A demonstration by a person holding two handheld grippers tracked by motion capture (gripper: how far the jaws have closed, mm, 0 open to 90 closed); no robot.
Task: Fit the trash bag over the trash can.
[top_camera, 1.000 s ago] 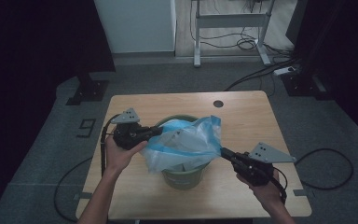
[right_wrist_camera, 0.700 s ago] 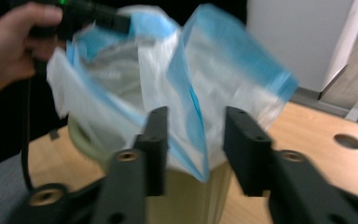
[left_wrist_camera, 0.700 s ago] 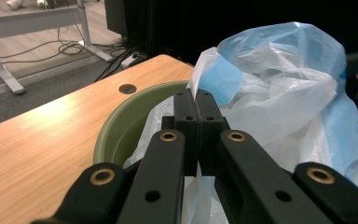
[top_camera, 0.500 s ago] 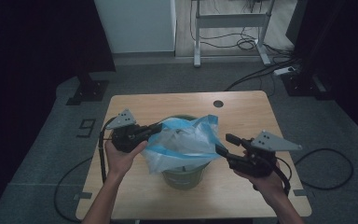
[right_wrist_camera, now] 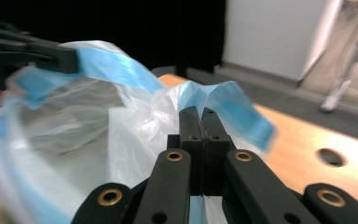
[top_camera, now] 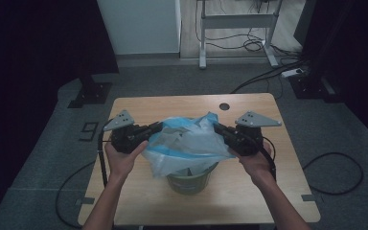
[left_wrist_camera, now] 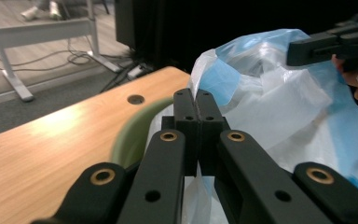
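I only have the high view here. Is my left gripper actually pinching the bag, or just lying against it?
Observer: Pinching. The left gripper view shows the left gripper with its jaws pressed together and the bag's white film caught between them.
Operator: And the right one?
Observer: In the right gripper view, the right gripper has just closed its jaws on the bag's edge, beside its blue band.
Operator: Where's the bin rim?
Observer: The green bin rim curves just left of the left jaws in that gripper's view.
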